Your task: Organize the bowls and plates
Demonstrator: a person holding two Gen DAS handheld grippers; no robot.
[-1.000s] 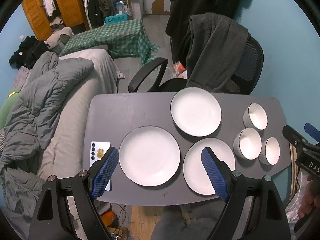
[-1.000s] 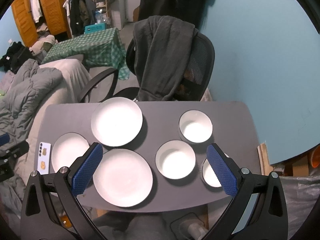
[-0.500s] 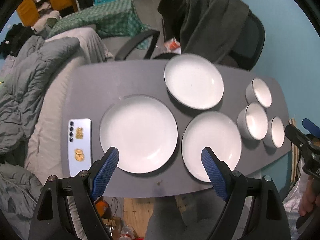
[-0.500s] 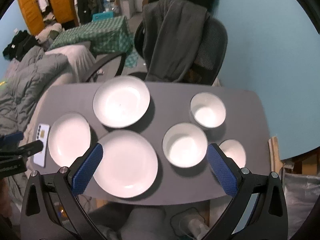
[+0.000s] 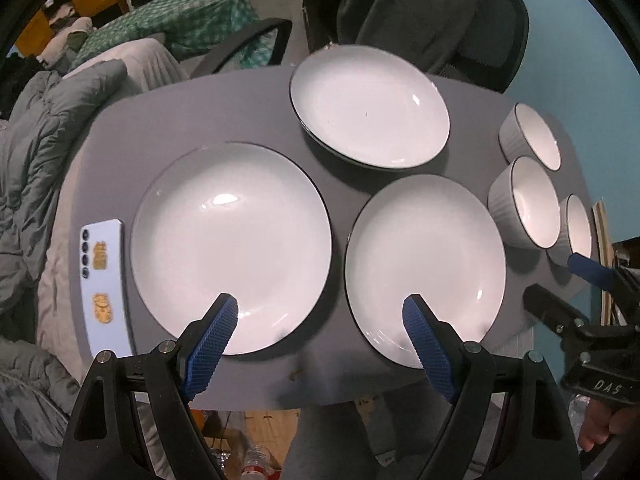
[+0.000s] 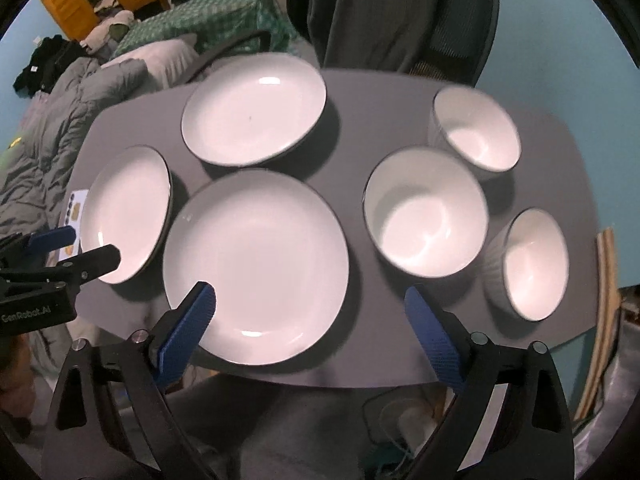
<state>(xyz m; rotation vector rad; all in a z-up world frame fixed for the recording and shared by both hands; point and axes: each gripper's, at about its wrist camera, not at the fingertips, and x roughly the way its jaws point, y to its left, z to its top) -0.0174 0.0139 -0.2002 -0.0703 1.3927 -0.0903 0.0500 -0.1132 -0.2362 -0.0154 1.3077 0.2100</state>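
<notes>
While above plates (image 5: 232, 244), grippers (image 5: 320, 328) (down-tilted).

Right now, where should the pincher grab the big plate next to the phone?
Probably by its near rim. The plate lies flat on the table, so only its thin, slightly raised edge offers a hold. The left gripper, open and empty, could come down from the front, one finger over the rim, one under.

the left gripper (image 5: 320, 320) has black triangular cut-out arms, silver screws and blue cross-hatched pads (image 5: 212, 348). the right gripper (image 6: 308, 312) matches it, and in the left wrist view its side shows white "das" lettering at lower right.
</notes>
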